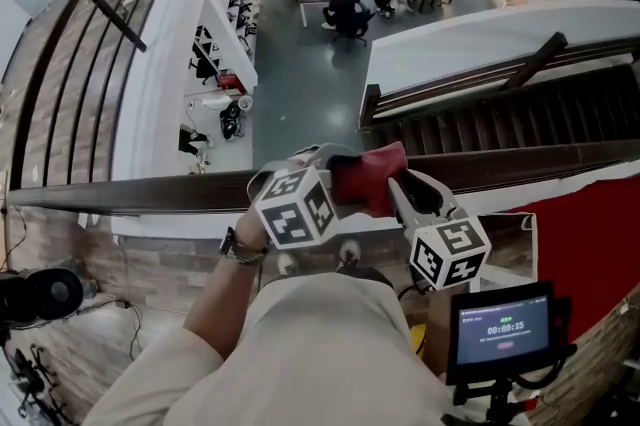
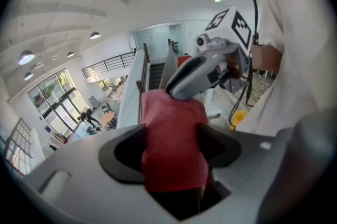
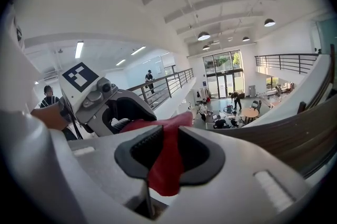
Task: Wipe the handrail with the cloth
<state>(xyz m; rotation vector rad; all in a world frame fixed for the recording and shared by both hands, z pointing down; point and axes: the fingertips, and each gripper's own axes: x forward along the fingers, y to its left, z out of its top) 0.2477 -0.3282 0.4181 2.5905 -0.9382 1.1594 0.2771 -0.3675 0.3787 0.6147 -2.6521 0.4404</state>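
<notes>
Cloth was bunched between both grippers, just over the handrail. Left gripper was clamped on one end, right gripper pinched the other. Contact unclear. Wiping looked barely started, with nearly the whole rail left.

From the red cloth, the dark wooden handrail runs bare out to the left, and bare again rightwards alongside the staircase. Beyond the rail's far edge there's only open air above the hall floor. The left gripper and right gripper crowd each other on the cloth. A timer screen on its stand hems in the near right side.
</notes>
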